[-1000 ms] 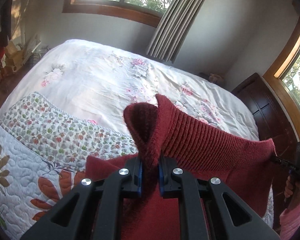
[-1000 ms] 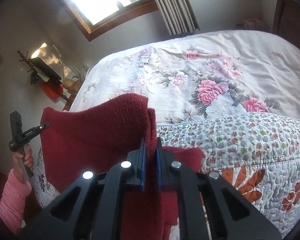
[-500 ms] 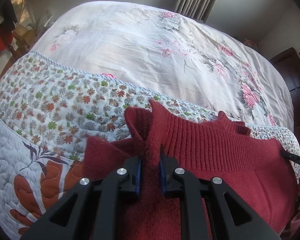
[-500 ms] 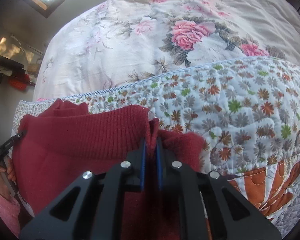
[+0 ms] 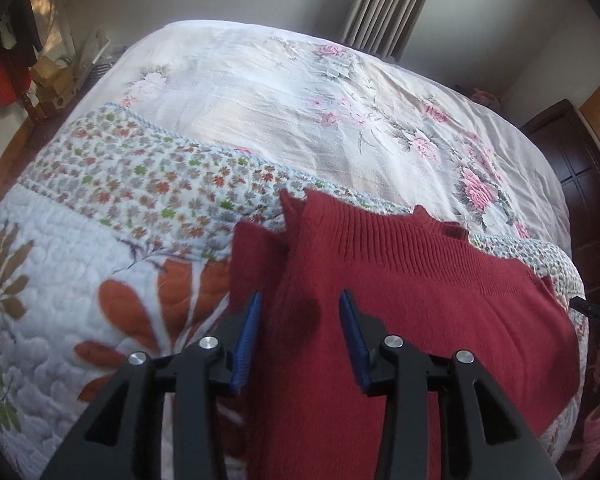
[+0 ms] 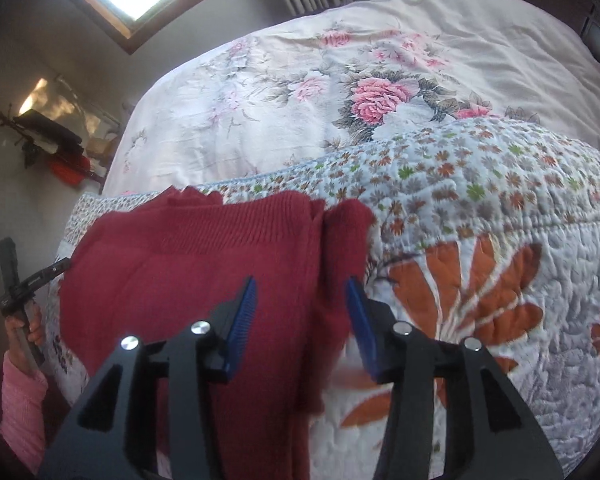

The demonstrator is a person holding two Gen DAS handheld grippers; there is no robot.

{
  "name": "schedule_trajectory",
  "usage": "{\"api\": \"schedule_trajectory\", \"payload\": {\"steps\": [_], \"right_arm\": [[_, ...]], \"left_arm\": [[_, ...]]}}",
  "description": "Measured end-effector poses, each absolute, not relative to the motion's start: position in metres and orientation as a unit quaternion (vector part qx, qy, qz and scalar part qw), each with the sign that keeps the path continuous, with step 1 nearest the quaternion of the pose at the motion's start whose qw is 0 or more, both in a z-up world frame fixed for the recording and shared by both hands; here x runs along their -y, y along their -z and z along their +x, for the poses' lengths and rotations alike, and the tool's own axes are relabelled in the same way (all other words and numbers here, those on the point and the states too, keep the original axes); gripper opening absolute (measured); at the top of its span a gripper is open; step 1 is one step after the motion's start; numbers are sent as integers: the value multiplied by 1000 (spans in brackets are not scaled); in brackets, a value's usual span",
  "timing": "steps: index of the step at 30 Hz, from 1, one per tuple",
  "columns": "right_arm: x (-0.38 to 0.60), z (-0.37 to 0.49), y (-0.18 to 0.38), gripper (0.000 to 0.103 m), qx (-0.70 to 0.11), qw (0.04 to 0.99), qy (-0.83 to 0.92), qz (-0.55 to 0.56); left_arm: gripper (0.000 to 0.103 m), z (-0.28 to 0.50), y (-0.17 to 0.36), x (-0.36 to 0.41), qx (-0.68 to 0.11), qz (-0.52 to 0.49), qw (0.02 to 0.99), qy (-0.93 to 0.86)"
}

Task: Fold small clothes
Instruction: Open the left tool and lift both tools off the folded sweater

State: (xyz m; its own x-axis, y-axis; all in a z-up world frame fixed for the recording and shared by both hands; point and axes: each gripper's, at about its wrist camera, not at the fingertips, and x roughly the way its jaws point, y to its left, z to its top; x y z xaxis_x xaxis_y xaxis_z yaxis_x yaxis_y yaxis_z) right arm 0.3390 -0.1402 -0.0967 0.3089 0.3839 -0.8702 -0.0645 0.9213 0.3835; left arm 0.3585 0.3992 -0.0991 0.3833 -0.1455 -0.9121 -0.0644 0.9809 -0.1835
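Observation:
A dark red knitted sweater (image 5: 420, 300) lies on the quilted bedspread, its ribbed hem folded over toward the far side. My left gripper (image 5: 300, 300) is open just above the sweater's left edge, blue pads spread, nothing between them. In the right wrist view the same sweater (image 6: 188, 272) lies flat, and my right gripper (image 6: 302, 284) stands open over its right edge, beside a small red flap (image 6: 346, 232). The other gripper (image 6: 24, 280) shows at the far left, held by a hand in a pink sleeve.
The white quilt with orange leaves (image 5: 60, 300) and its small-flower border (image 5: 140, 184) covers the near end of the bed. A pale rose-print sheet (image 5: 300, 92) spreads beyond. A dark wooden headboard (image 5: 580, 184) stands at the right, clutter (image 5: 16, 72) at the left.
Both grippers lowered the sweater's hem onto the bed and let go of it. Their jaws went from shut on the fabric to wide open.

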Motion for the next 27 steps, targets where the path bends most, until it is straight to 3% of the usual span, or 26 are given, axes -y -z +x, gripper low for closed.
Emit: {"api": "schedule_trajectory", "payload": {"steps": [3, 8, 9, 11, 12, 13, 18, 27], "right_arm": [[140, 296, 92, 57, -576, 785, -182, 138], [125, 247, 101, 53, -586, 767, -222, 138], [123, 244, 103, 44, -588, 765, -225, 136], [119, 243, 108, 30, -591, 763, -223, 137], [118, 244, 108, 16, -590, 762, -225, 142], [118, 245, 105, 10, -587, 762, -227, 151], [125, 243, 85, 10, -566, 780, -221, 153], [136, 233, 136, 8, -608, 755, -186, 162]], "left_arm": [[42, 318, 93, -408, -556, -87, 826, 34], [41, 274, 101, -409, -568, -106, 815, 46], [41, 269, 105, -408, -571, -110, 812, 48], [25, 265, 111, -402, -577, -117, 807, 51], [24, 264, 113, -399, -579, -117, 805, 50], [21, 264, 112, -397, -578, -115, 807, 46], [13, 264, 104, -395, -575, -110, 809, 48], [14, 262, 124, -401, -581, -114, 804, 47]]}}
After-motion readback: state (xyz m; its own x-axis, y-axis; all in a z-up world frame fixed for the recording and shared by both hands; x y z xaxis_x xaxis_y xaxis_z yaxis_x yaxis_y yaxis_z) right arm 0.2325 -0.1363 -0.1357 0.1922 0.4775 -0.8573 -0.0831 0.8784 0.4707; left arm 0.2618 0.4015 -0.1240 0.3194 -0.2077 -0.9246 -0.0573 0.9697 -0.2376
